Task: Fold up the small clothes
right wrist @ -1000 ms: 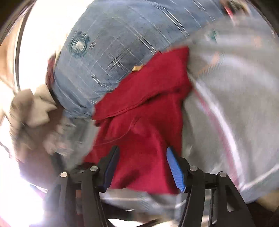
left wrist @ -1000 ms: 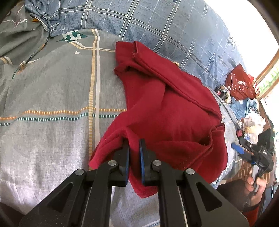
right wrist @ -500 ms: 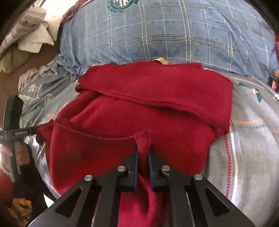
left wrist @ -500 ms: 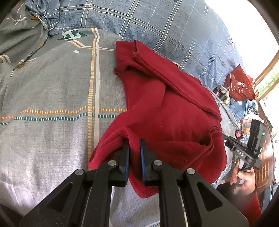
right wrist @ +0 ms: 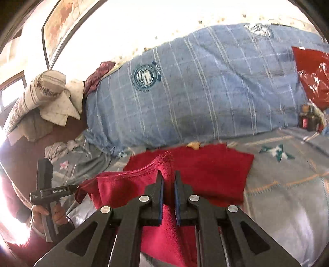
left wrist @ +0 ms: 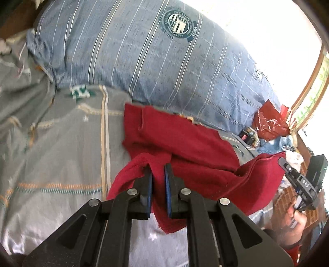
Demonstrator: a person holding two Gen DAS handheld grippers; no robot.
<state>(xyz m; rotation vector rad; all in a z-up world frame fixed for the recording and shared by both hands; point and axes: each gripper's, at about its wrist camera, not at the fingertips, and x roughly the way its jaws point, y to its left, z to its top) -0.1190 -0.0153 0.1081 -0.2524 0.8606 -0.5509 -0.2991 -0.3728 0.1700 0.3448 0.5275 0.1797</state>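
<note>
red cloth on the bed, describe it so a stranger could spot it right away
On the grey striped bedsheet, just in front of the long blue checked pillow, lies a crumpled dark red fabric garment. Unlike the shiny red plastic bag farther off, it is soft, matte and pinched by both grippers.

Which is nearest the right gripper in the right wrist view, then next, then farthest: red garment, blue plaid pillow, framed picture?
1. Red garment: pinched in the right gripper.
2. Blue plaid pillow: beyond the garment, across the bed.
3. Framed picture: upper left, on the wall.
</note>
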